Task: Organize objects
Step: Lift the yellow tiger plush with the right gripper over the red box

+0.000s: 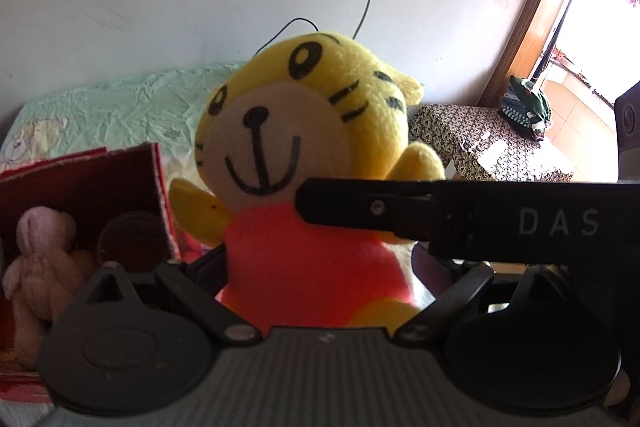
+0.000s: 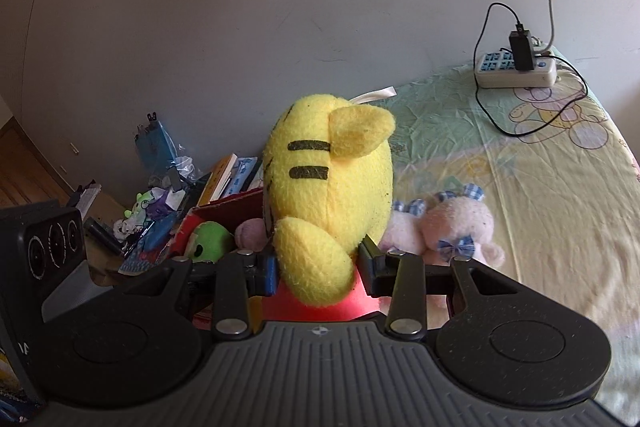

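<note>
The right gripper (image 2: 316, 269) clamps the yellow tiger plush (image 2: 332, 183) by its red-clad body, one jaw on each flank, and holds it upright above the bed (image 2: 560, 211). In the left wrist view the plush faces the camera, and a black finger (image 1: 368, 209) of the right gripper crosses its chest from the right. The left gripper (image 1: 316, 267) stands with its jaws wide apart on either side of the plush's lower body; whether its pads touch the fabric cannot be told.

To the plush's left, a red box (image 1: 84, 183) sits open, with a pink stuffed toy (image 1: 36, 255) and a brown round item (image 1: 134, 239) inside; the right wrist view shows a green toy (image 2: 210, 241) in the same box. A pale pink plush with blue checked bows (image 2: 452, 227) lies on the sheet just behind the held toy. Farther back, a white power strip (image 2: 516, 67) with a black plug rests on the bed near the wall. Books (image 2: 232, 177) and clutter stand beyond the box.
</note>
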{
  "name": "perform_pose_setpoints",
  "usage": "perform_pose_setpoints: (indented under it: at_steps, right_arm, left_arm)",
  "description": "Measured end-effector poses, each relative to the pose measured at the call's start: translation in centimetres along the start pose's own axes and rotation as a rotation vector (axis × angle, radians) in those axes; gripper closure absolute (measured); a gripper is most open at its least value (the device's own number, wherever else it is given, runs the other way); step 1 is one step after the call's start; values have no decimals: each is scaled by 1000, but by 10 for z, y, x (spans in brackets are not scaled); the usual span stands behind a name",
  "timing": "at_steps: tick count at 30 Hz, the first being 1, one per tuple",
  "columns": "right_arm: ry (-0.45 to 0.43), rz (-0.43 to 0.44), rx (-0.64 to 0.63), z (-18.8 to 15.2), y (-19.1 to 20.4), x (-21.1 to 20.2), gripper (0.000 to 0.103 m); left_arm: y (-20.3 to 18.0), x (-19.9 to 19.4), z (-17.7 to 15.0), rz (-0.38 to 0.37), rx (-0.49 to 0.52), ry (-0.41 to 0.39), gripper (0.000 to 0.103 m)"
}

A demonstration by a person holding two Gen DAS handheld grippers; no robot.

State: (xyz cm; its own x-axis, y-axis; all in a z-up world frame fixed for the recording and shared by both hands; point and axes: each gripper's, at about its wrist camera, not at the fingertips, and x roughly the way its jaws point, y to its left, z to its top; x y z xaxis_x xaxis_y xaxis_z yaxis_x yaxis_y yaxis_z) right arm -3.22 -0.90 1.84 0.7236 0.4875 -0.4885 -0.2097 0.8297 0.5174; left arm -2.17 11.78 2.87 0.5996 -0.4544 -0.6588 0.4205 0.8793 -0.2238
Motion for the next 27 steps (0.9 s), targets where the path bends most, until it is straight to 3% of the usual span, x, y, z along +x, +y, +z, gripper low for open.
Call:
perform_pose_setpoints:
  at_steps: [11, 20, 27]
  right_arm:
    - [-8, -2, -56, 1, 54, 57, 62]
    - [70, -69, -64, -14, 57, 106, 62]
    - [112, -106, -48, -23, 59, 121, 62]
  left_arm:
    - [74, -33, 4, 30, -6, -42, 10]
    - [119, -7, -9, 30, -37, 48, 14]
    - [136, 5, -19, 21, -34, 96, 15]
